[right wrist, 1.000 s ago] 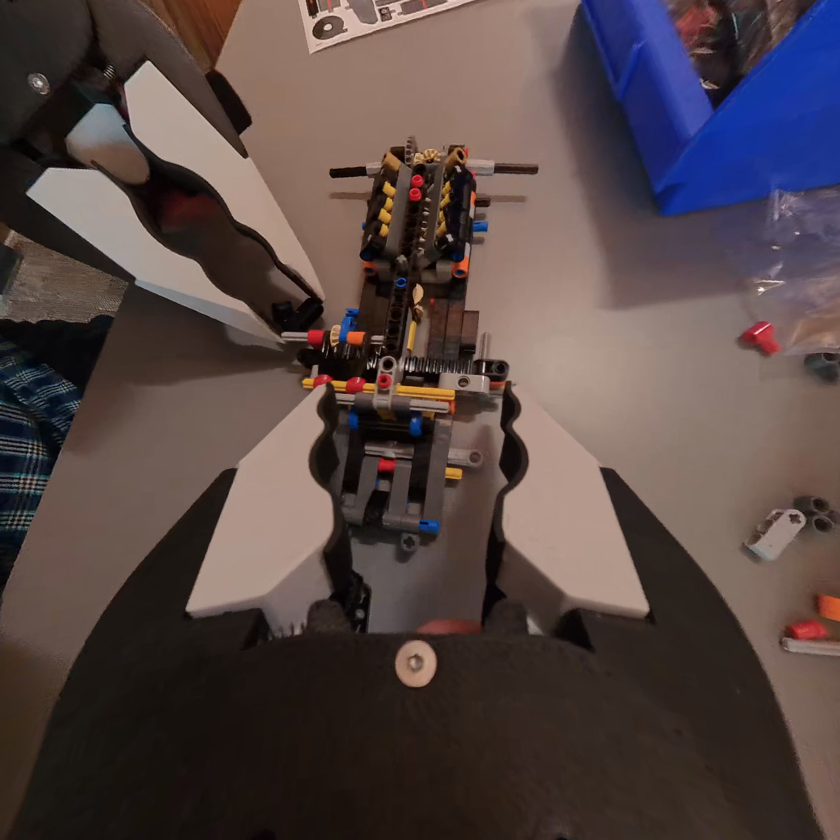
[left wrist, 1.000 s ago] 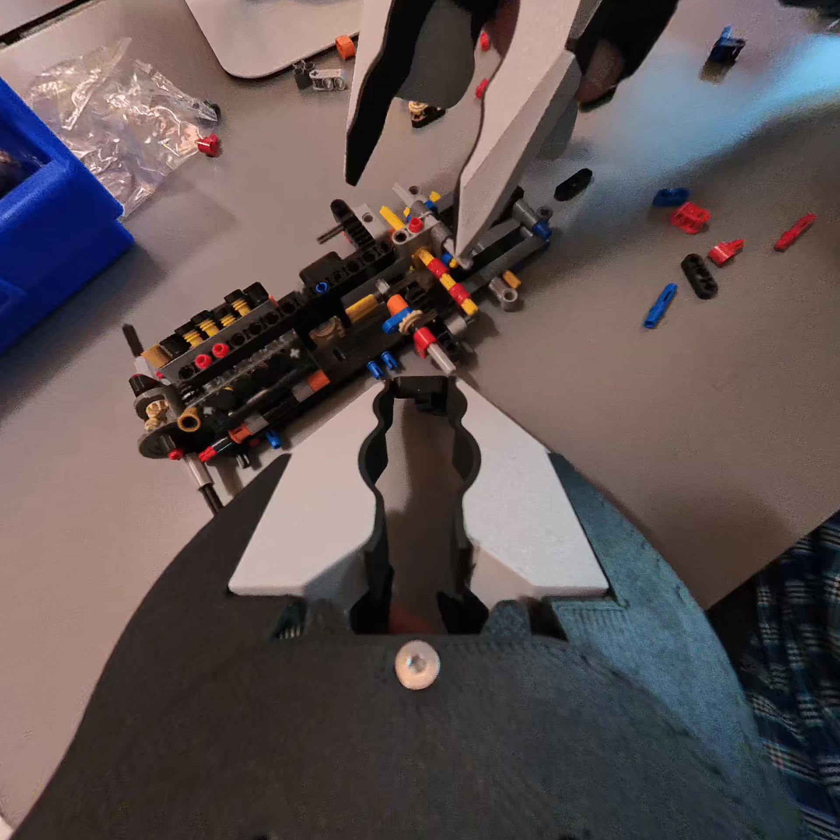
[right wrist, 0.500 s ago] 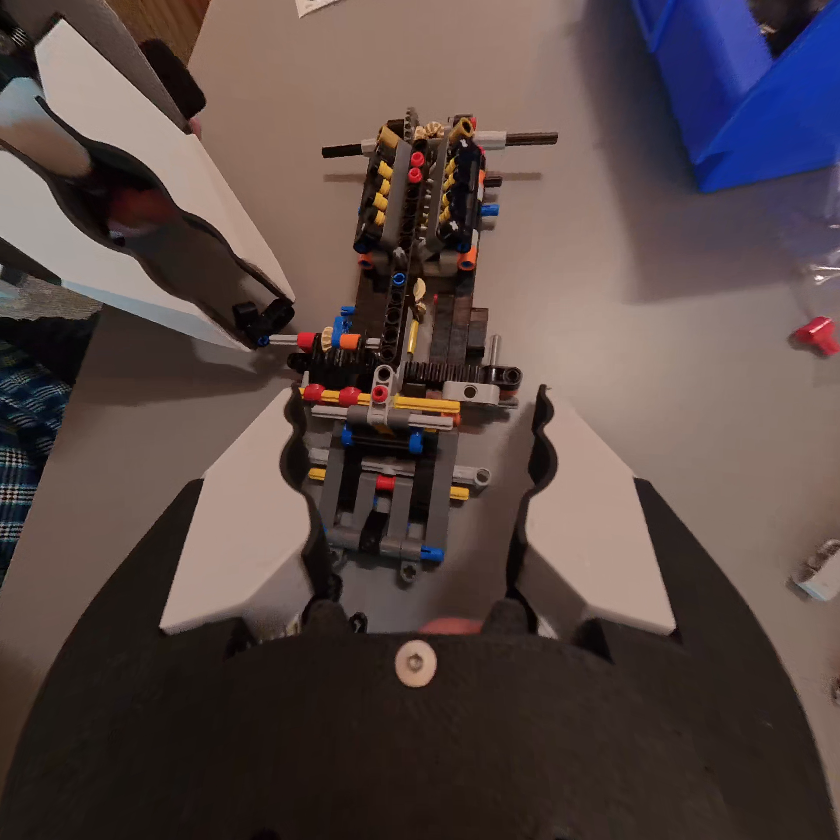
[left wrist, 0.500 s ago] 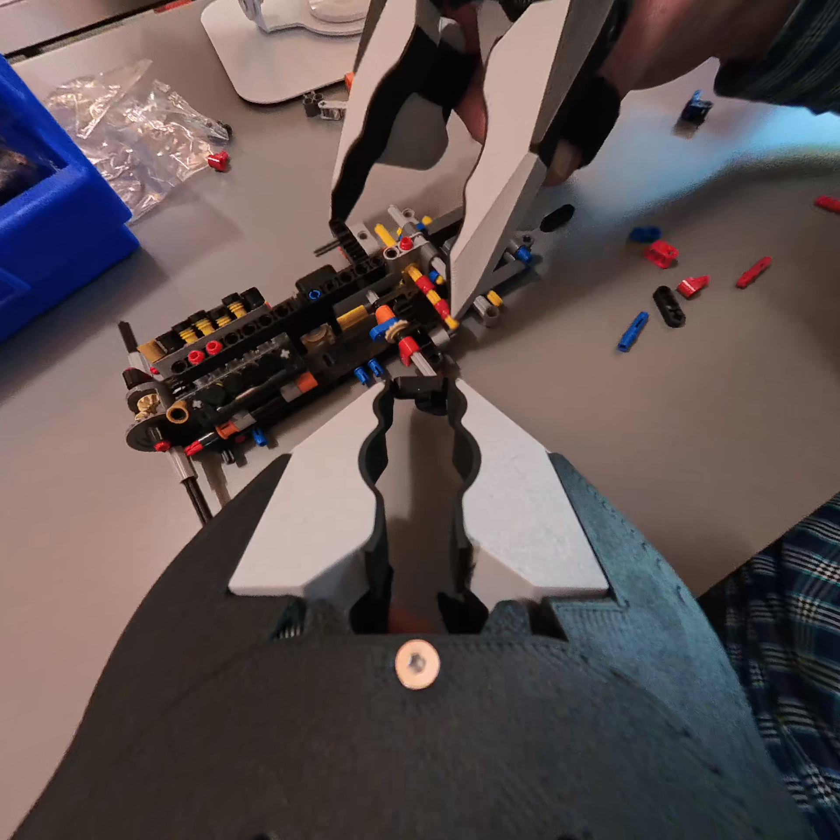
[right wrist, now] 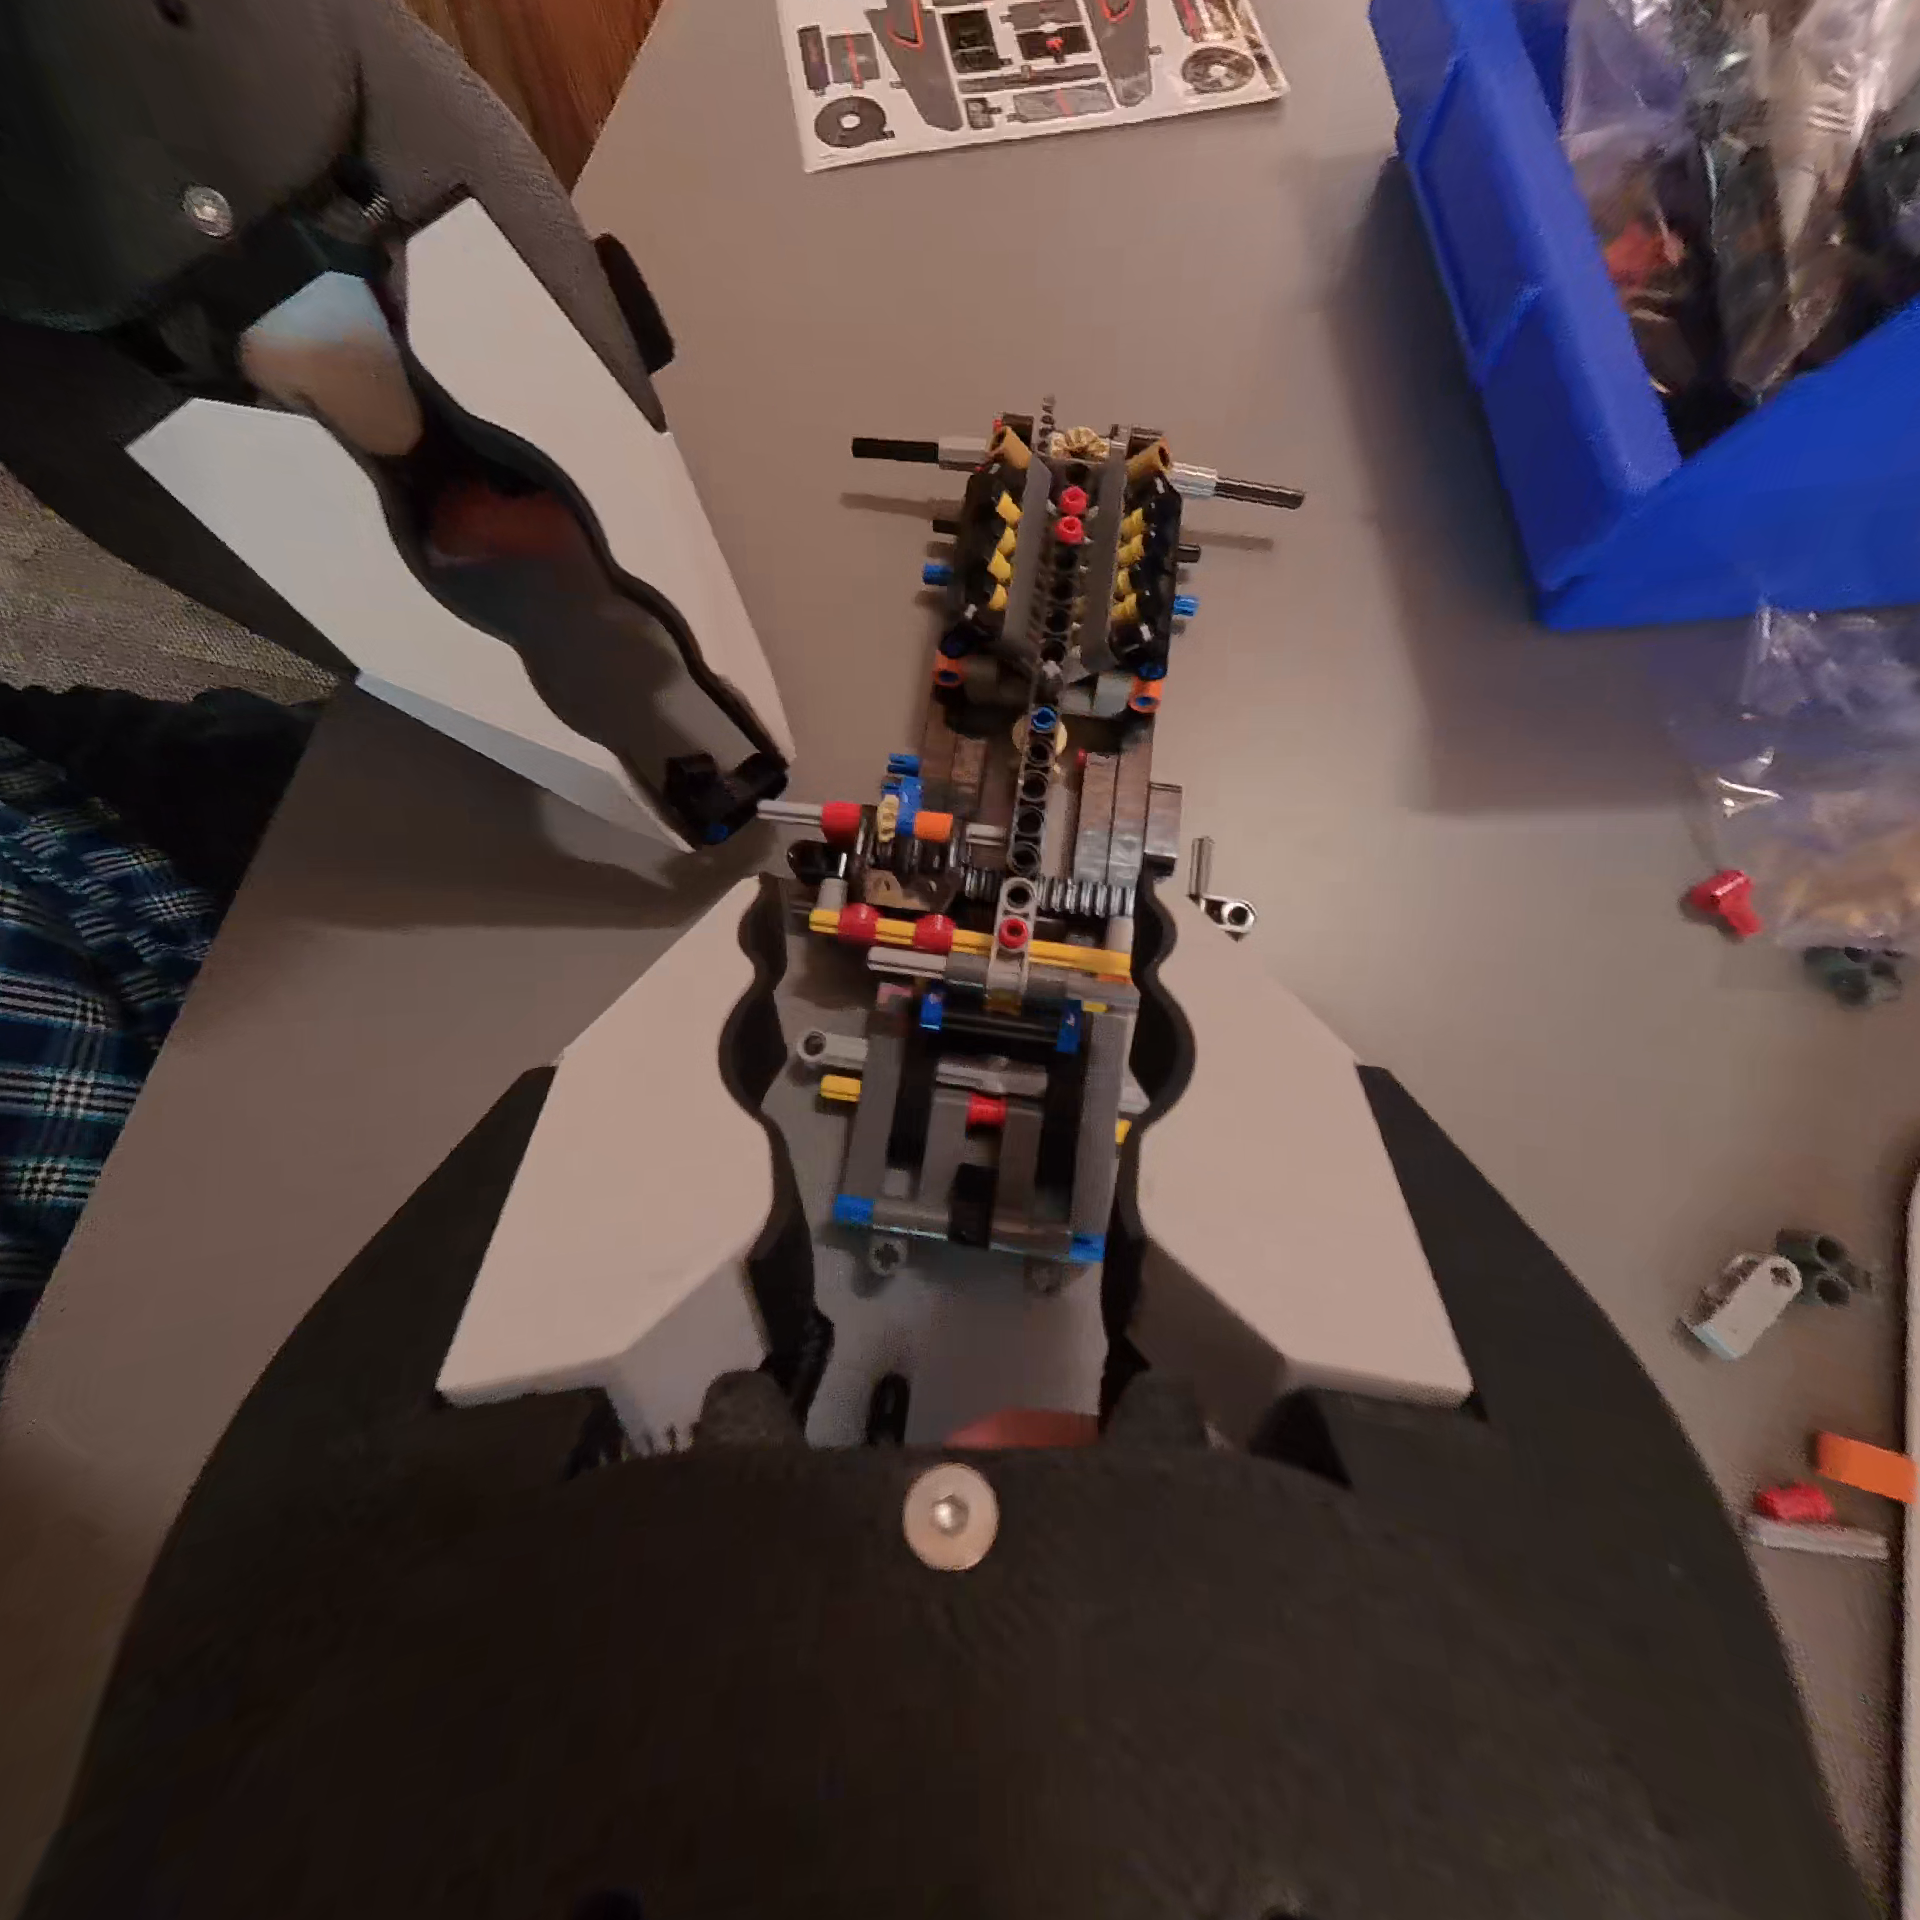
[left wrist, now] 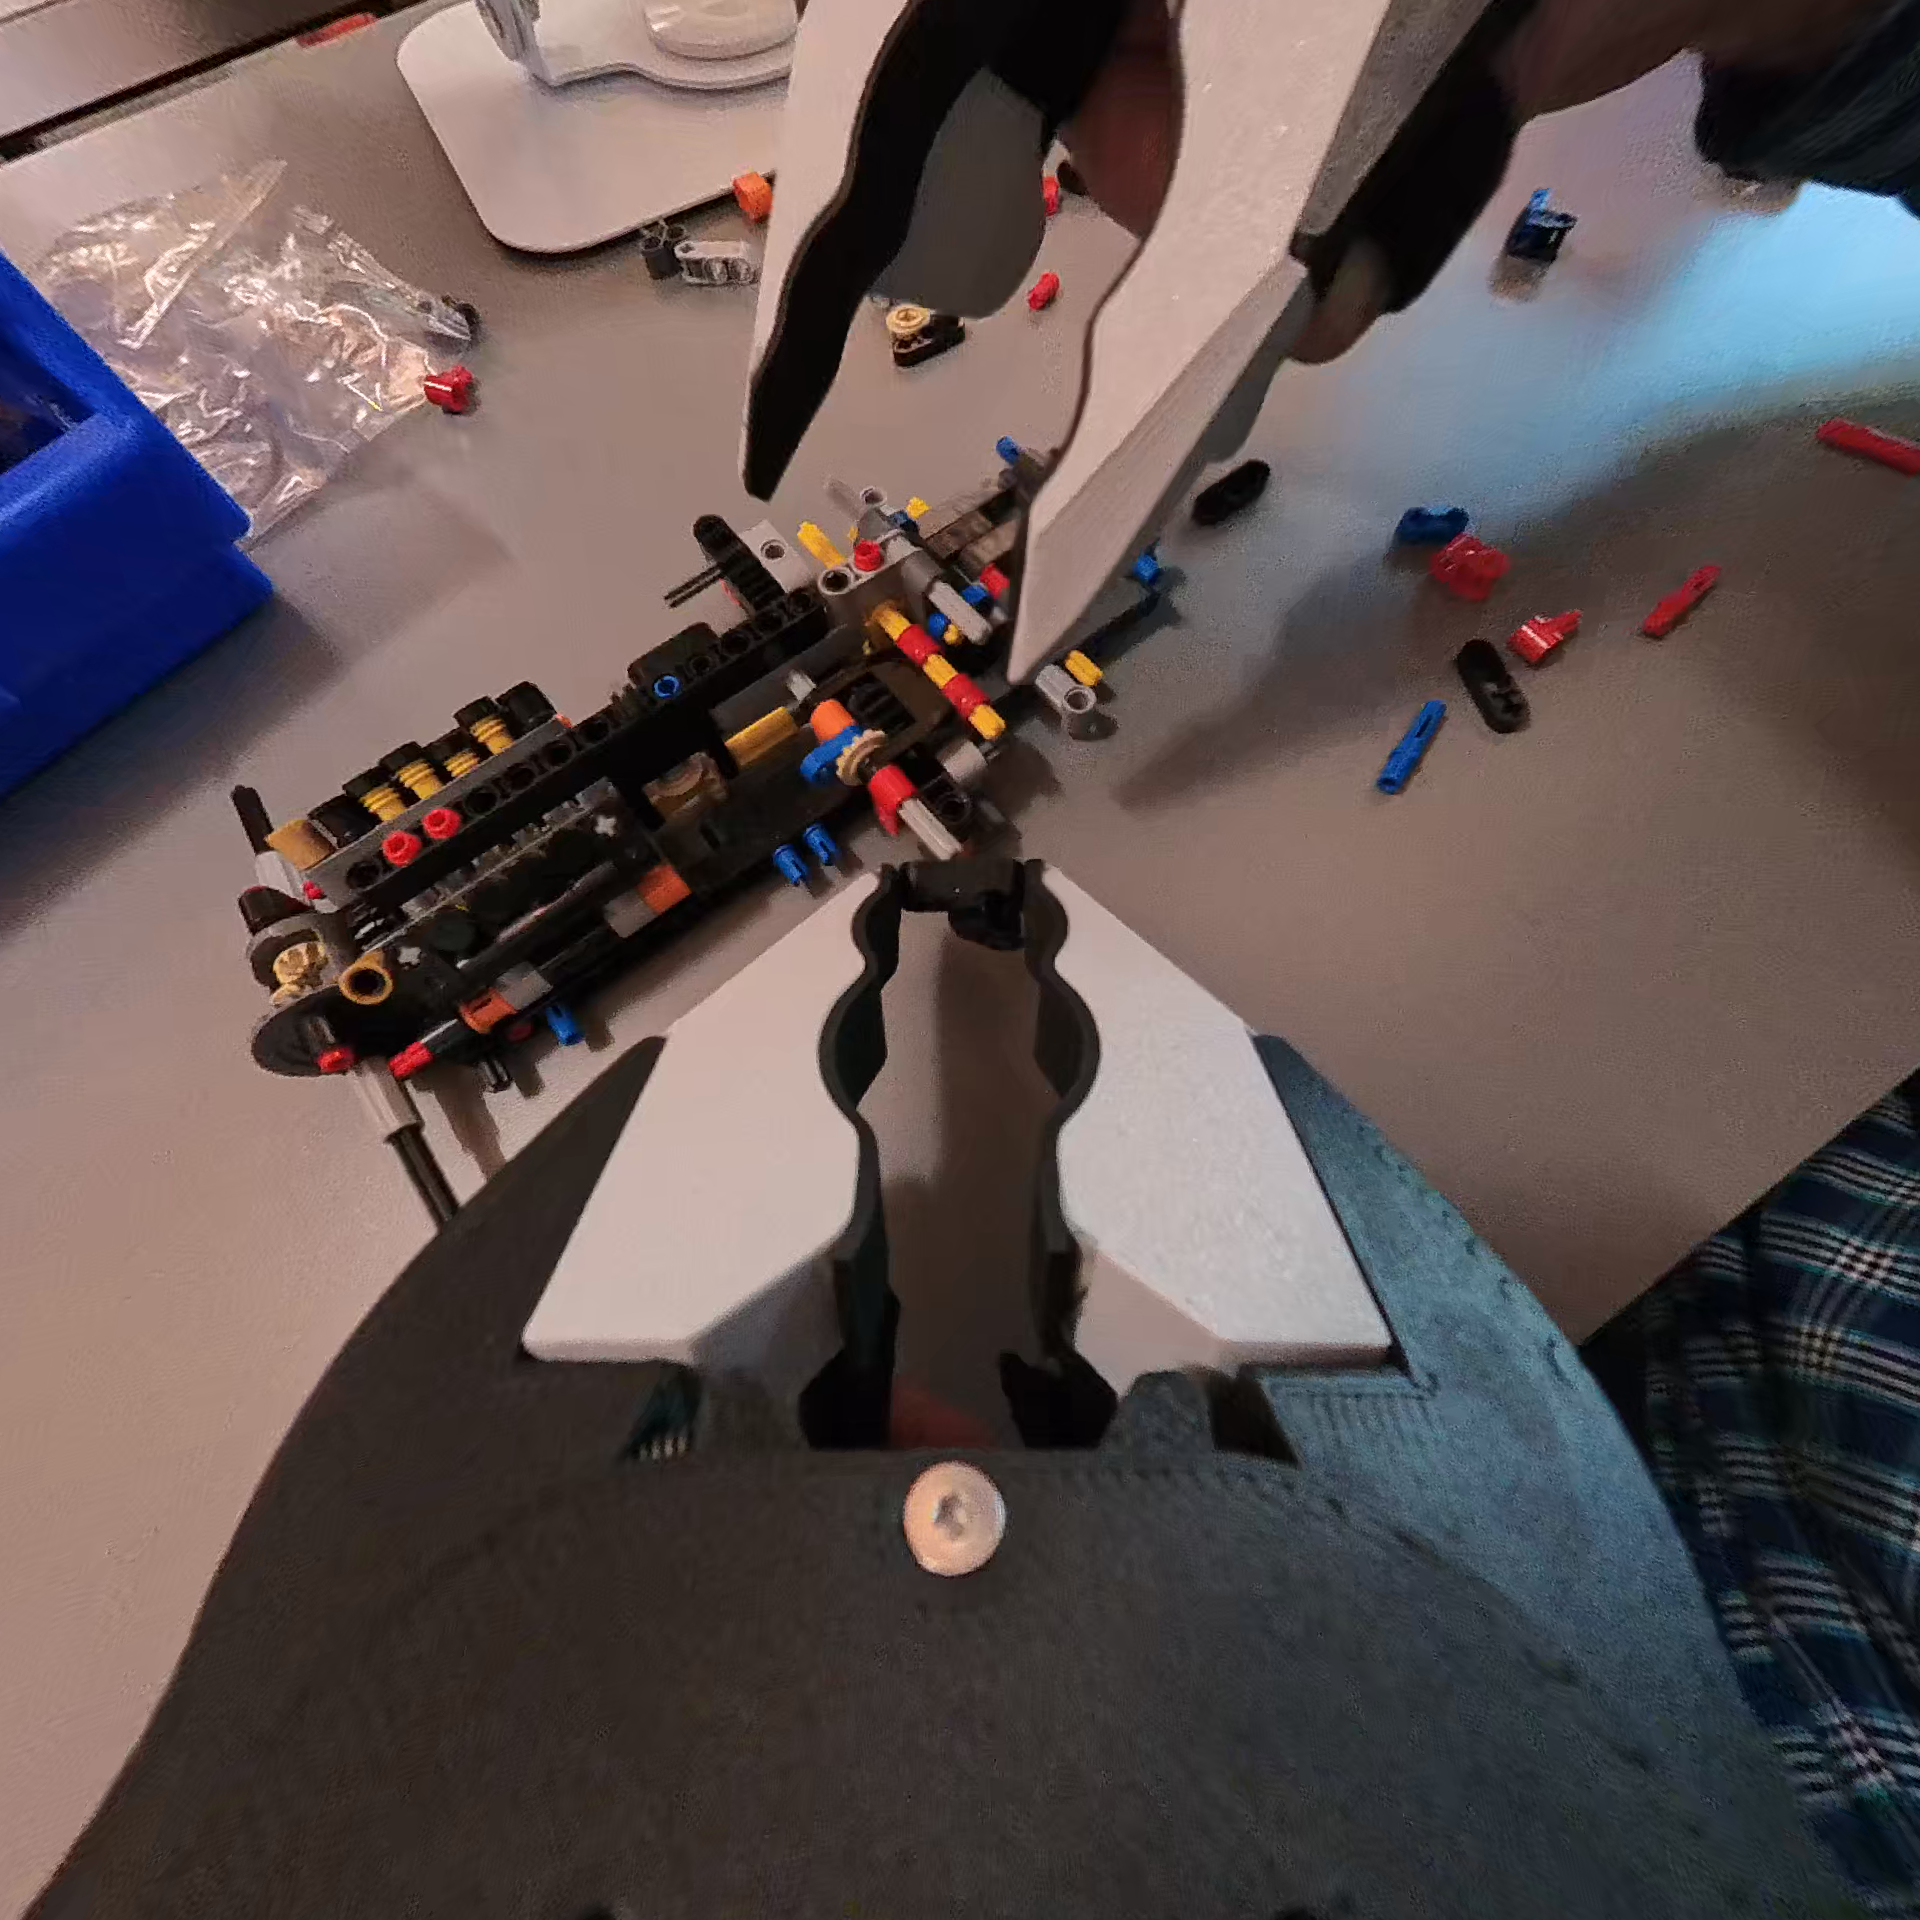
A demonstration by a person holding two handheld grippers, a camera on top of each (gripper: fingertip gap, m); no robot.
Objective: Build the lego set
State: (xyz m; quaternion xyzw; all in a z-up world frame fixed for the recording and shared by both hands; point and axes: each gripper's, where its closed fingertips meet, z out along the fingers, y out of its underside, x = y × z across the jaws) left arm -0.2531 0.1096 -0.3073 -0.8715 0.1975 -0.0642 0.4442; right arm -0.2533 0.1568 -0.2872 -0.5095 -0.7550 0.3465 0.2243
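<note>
A long black, grey and yellow lego chassis (left wrist: pixel 582 831) lies on the grey table; it also shows in the right wrist view (right wrist: pixel 1060 582). My left gripper (left wrist: pixel 961 894) is shut on a small black connector (left wrist: pixel 977 909) and holds it at the tip of a grey axle that sticks out of the chassis's side. The same grip shows in the right wrist view (right wrist: pixel 727 800). My right gripper (right wrist: pixel 956 904) straddles the near end of the chassis, its fingers against both sides. It reaches down from above in the left wrist view (left wrist: pixel 894 582).
A blue bin (right wrist: pixel 1621 436) and clear plastic bags (left wrist: pixel 239 301) lie beyond the chassis. A sticker sheet (right wrist: pixel 1029 73) lies at the far table edge. Small loose pieces (left wrist: pixel 1475 623) are scattered to the side, others (right wrist: pixel 1745 1299) near my right gripper. A white stand base (left wrist: pixel 582 135) sits farther back.
My right gripper spread wider half a second ago and has closed in again on the chassis's end. My left gripper has stayed at the axle tip with the black connector.
</note>
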